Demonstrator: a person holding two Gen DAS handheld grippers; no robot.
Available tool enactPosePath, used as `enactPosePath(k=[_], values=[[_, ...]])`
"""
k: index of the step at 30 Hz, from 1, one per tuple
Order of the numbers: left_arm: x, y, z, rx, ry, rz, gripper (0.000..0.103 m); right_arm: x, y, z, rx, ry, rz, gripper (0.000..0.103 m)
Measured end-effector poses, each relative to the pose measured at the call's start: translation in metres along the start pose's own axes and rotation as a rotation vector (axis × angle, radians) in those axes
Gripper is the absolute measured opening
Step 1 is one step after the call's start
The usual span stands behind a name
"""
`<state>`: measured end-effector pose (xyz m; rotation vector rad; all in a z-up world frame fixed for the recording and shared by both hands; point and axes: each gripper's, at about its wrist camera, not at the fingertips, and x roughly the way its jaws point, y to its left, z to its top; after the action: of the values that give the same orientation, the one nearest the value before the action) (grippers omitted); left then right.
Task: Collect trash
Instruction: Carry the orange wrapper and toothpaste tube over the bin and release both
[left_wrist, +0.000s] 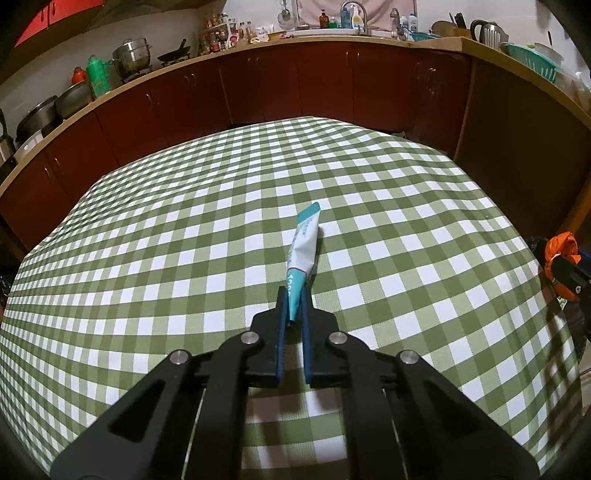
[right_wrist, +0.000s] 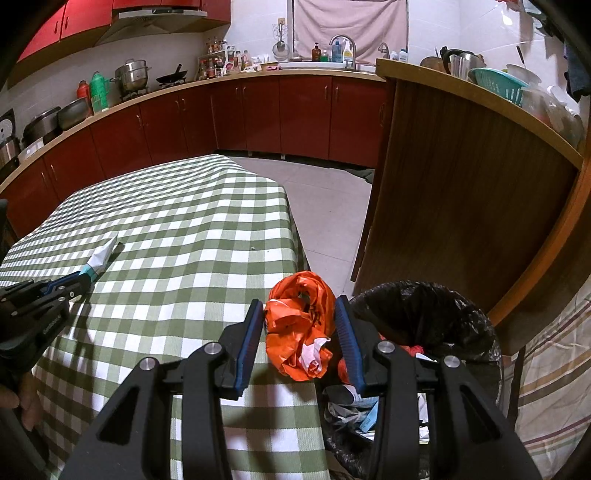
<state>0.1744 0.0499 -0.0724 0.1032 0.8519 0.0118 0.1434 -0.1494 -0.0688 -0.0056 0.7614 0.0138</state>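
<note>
On the left of the checked worktop (right_wrist: 177, 236) the left gripper (left_wrist: 293, 295) is clamped tight on the near end of a teal-and-white wrapper (left_wrist: 303, 247). The rest of the wrapper lies ahead of its fingers on the cloth, pointing away toward the far edge. Around it the cloth is bare. In the right wrist view a hand (right_wrist: 22, 402) shows at the left edge.

Further right, at the worktop's right edge, the right gripper (right_wrist: 300, 325) holds a crumpled orange bag (right_wrist: 301, 332) between its part-open jaws, both pads against the plastic. Just right of it, beside the worktop, stands a bin (right_wrist: 476, 332) with a black liner, paper scraps and other rubbish inside; the gripper's right finger overlaps its rim. A wooden counter (right_wrist: 461, 184) rises close behind the bin, and striped fabric (right_wrist: 554, 369) hangs at far right.
</note>
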Motion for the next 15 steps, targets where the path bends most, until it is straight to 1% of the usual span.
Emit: enactPosePath(k=[9, 15], values=[[-0.028, -0.013, -0.002, 0.019, -0.064, -0.002, 0.006, -0.009, -0.009, -0.007, 0.016, -0.016, -0.005, 0.041], [-0.049, -0.034, -0.001, 0.037, -0.106, -0.037, 0.006, -0.022, -0.021, -0.013, 0.030, -0.035, -0.023, 0.041]])
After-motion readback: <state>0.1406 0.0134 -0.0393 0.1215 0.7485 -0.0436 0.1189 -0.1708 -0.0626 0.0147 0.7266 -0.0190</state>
